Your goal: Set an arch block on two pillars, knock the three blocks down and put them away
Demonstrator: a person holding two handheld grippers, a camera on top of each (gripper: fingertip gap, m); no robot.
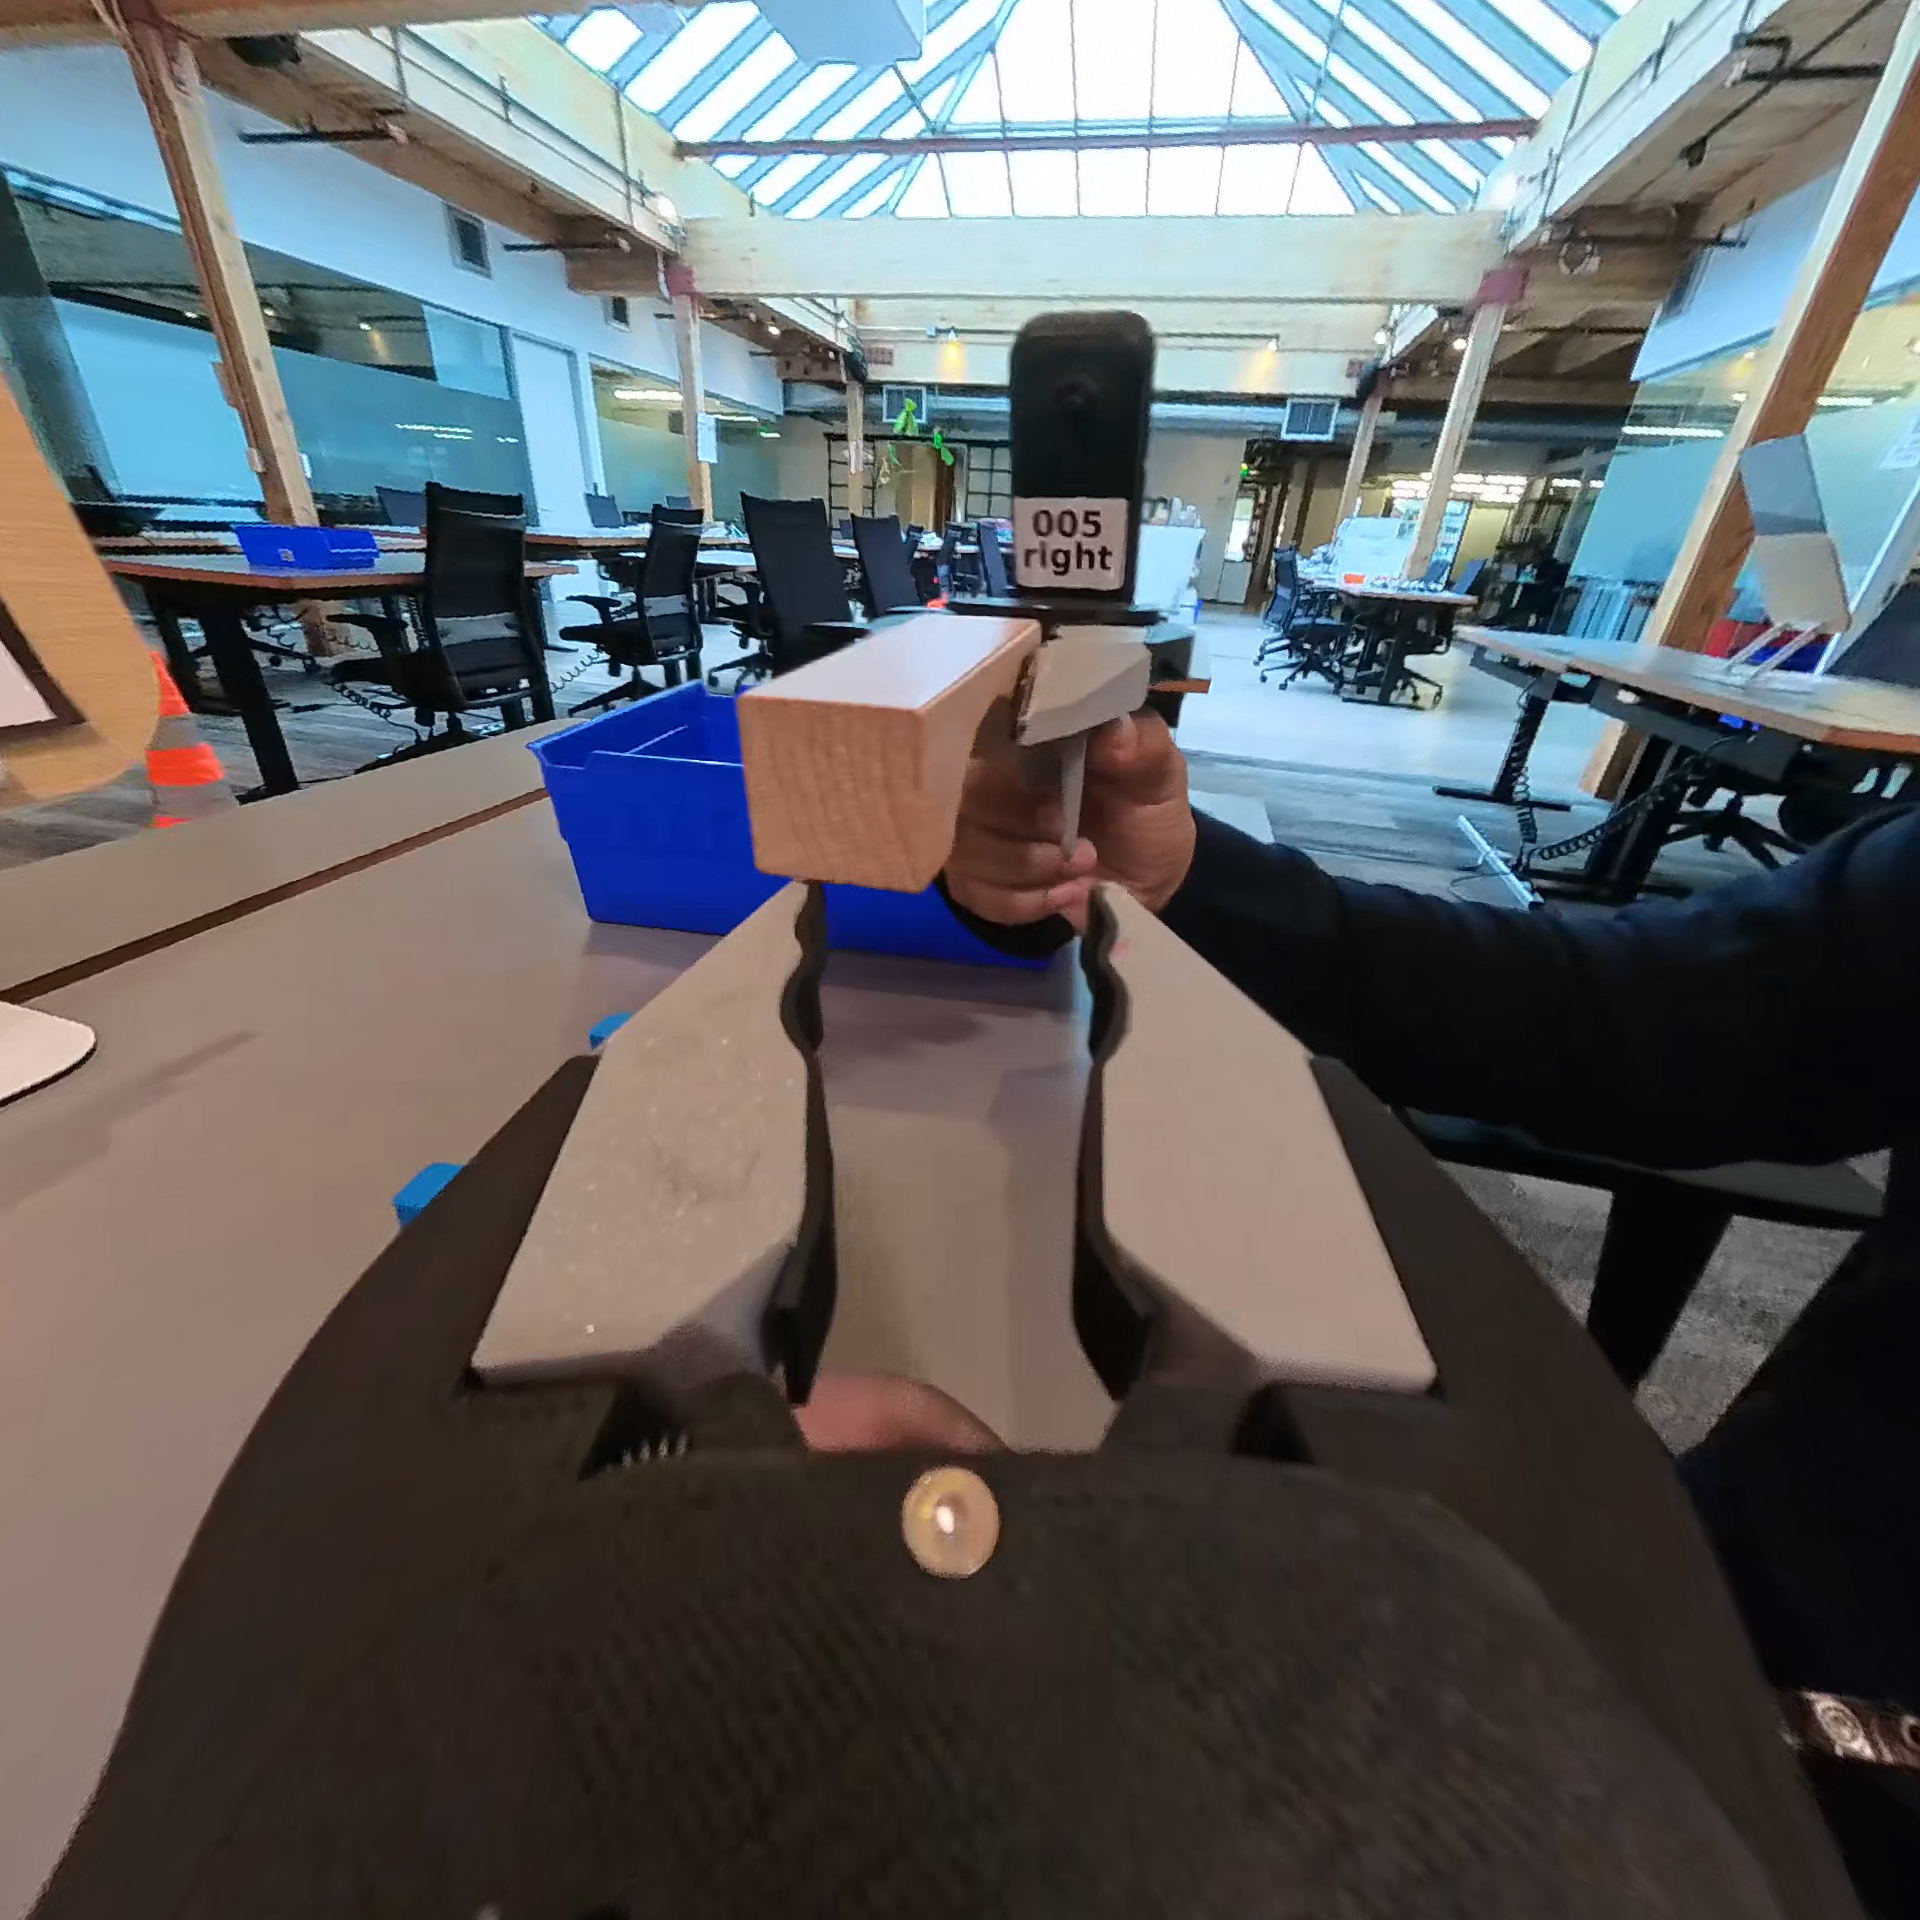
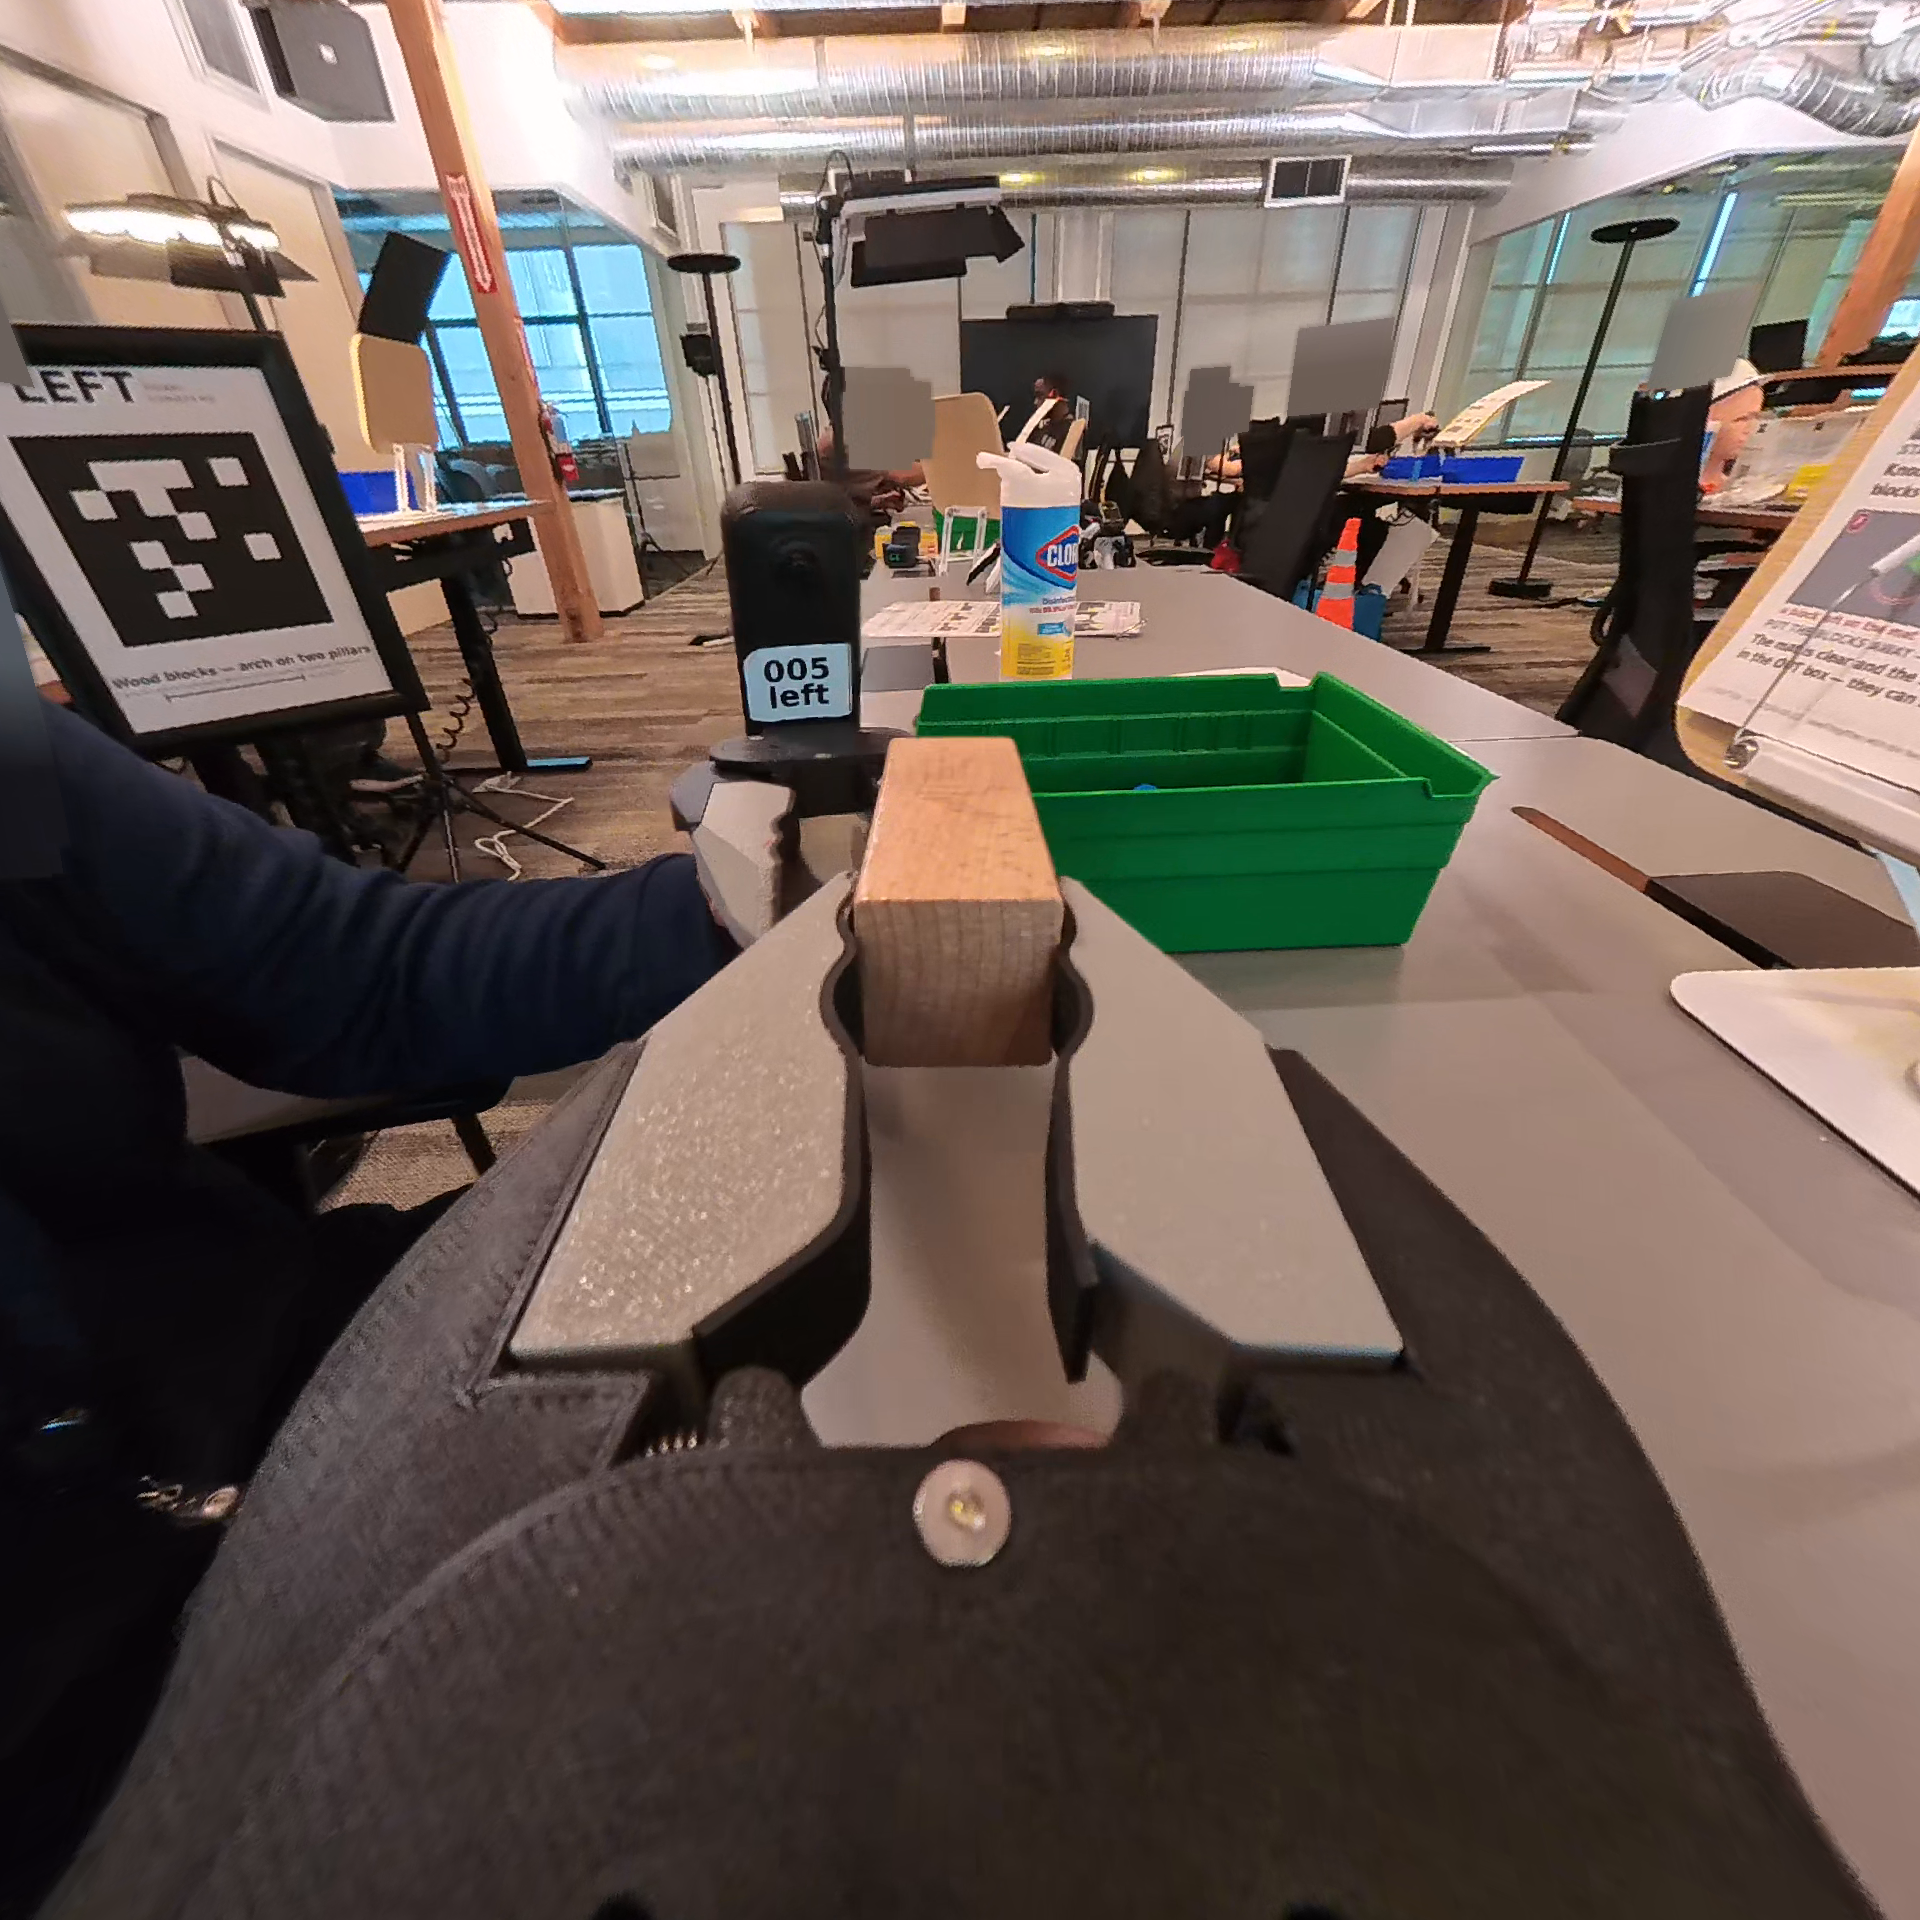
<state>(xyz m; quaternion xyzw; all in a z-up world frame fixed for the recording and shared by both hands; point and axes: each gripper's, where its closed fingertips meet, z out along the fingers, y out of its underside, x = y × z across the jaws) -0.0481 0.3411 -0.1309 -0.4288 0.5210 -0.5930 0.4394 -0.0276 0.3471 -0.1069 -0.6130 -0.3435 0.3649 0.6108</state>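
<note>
The right gripper (image 2: 956,971) holds a wooden block (image 2: 951,904) by its near end, between the fingertips. The block looks stiff, light and smooth; a middle grip seems steadier. The left gripper (image 1: 951,935) stands half open and empty.

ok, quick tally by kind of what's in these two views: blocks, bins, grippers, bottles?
Wooden block: 1, held in the right gripper
Bins: 2, blue bin and green bin
Grippers: 2, the right gripper and the left gripper, which is open and empty
Spray bottle: 1
Total: 6
</note>
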